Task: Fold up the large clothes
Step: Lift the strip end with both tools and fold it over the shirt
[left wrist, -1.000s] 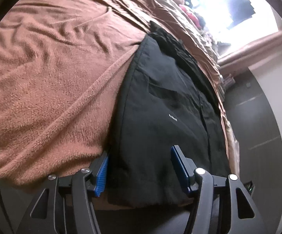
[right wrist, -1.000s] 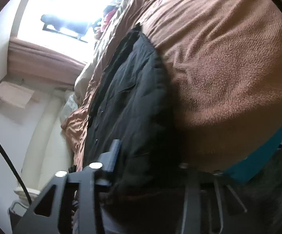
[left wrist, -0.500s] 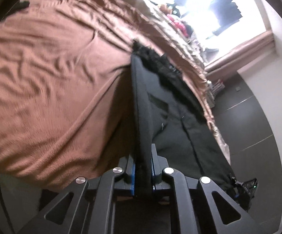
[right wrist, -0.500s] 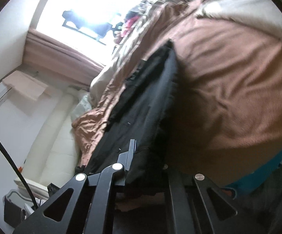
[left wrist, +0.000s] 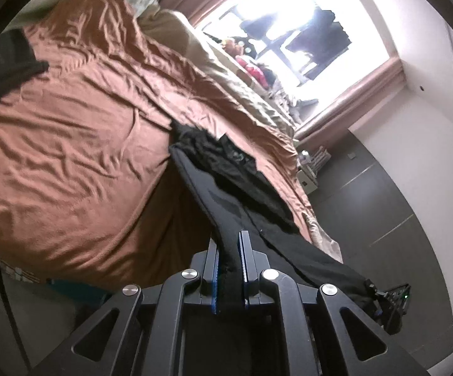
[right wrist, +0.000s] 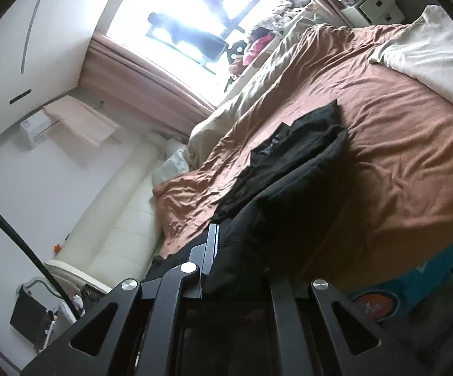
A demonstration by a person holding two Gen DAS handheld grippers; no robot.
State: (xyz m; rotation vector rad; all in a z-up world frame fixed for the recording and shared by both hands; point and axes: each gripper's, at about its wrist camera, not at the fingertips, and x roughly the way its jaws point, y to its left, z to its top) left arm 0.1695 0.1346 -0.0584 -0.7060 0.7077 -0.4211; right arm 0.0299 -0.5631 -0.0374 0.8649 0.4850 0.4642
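Black coat (left wrist: 226,200) hem pinched between jaws of both grippers.

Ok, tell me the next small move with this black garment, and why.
Probably carry the pinched hem forward over the far half, then lower it. The left gripper and right gripper are both shut on the black garment, whose near edge is lifted off the brown bedspread while its far end lies there.
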